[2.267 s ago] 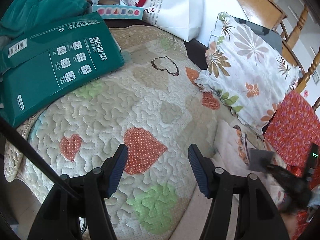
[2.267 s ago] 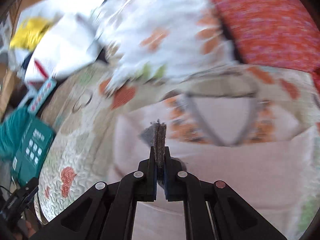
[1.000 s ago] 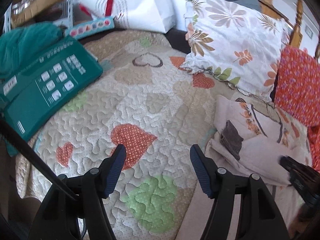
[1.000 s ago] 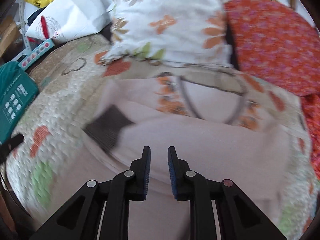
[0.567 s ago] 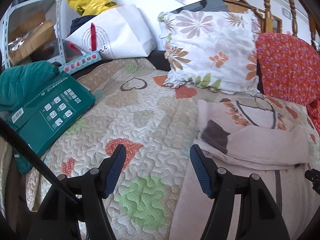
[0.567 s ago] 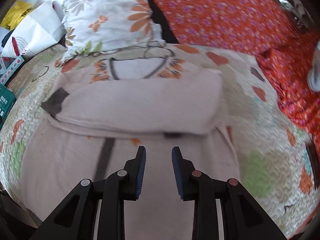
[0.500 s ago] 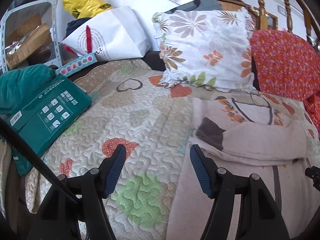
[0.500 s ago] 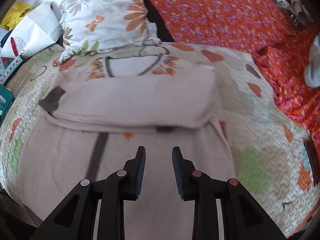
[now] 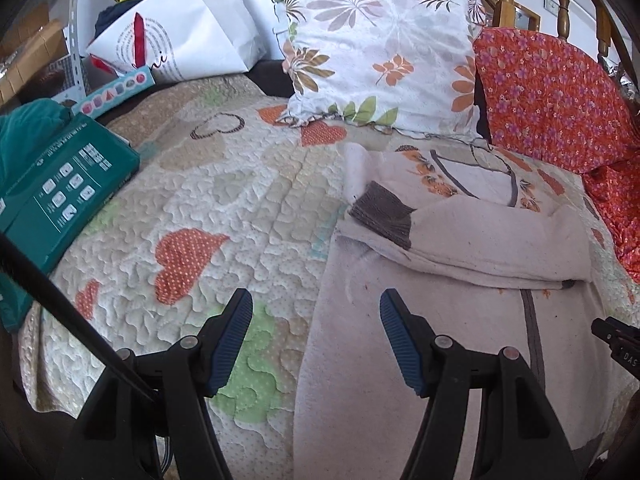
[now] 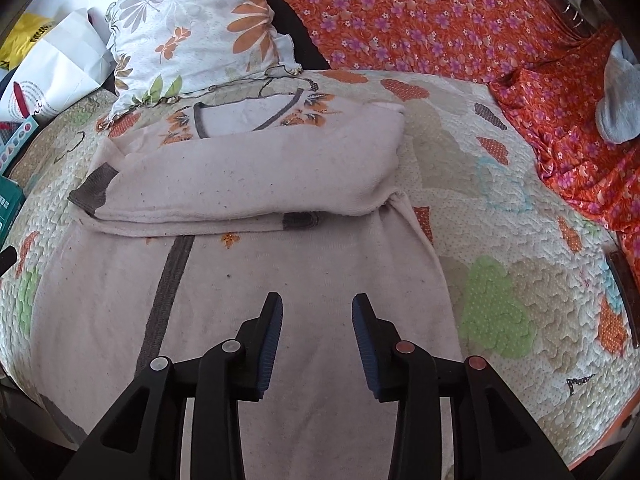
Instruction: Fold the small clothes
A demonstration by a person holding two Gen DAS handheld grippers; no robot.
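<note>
A pale pink sweater (image 10: 248, 280) with grey trim and orange flowers lies flat on a quilted bed cover (image 9: 192, 216). Both sleeves are folded across its chest, and the top sleeve's grey cuff (image 10: 90, 190) points left. The sweater also shows in the left wrist view (image 9: 460, 248). My left gripper (image 9: 316, 336) is open and empty, above the sweater's lower left edge. My right gripper (image 10: 316, 328) is open and empty, above the sweater's lower body.
A floral white pillow (image 9: 380, 52) and an orange flowered cloth (image 10: 420, 16) lie behind the sweater. A green box (image 9: 60, 188) and a white paper bag (image 9: 180, 36) sit at the left. A grey sock (image 10: 618, 96) lies at the far right.
My right gripper let go of the sleeve cuff, opened and drew back toward the sweater's hem. My left gripper swung right toward the sweater. The sleeve now lies folded across the chest.
</note>
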